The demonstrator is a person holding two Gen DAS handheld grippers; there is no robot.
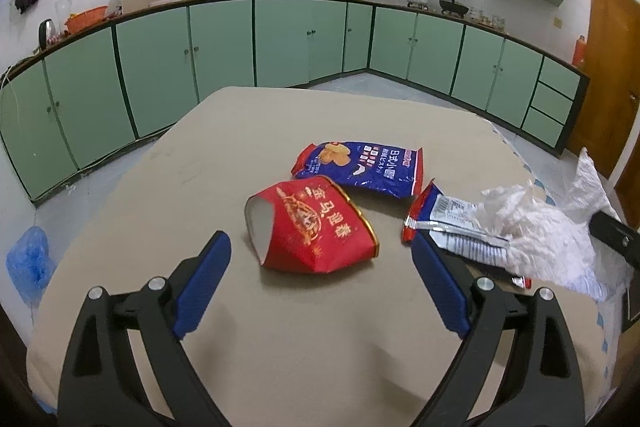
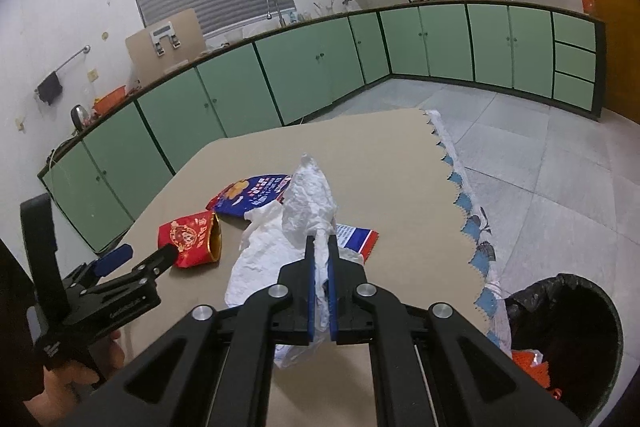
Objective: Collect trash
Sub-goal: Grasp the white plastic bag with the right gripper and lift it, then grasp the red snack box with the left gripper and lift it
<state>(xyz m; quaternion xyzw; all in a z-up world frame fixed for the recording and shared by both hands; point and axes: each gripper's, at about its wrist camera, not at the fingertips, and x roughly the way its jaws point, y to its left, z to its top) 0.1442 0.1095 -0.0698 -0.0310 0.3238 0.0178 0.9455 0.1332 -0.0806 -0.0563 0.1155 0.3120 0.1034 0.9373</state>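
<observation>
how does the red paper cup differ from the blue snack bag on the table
The red paper cup is a crushed carton lying on its side with its white inside showing; the blue snack bag is a flat foil pouch. The cup lies nearer the open left gripper; the bag lies farther back. Both rest empty-looking on the table.

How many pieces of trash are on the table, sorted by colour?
Red: 1, the red paper carton.
Blue: 1, the blue snack bag.
White: 2, the crumpled white tissue pinched in the right gripper, and the white wrapper with red ends under it.
Total: 4.
</observation>
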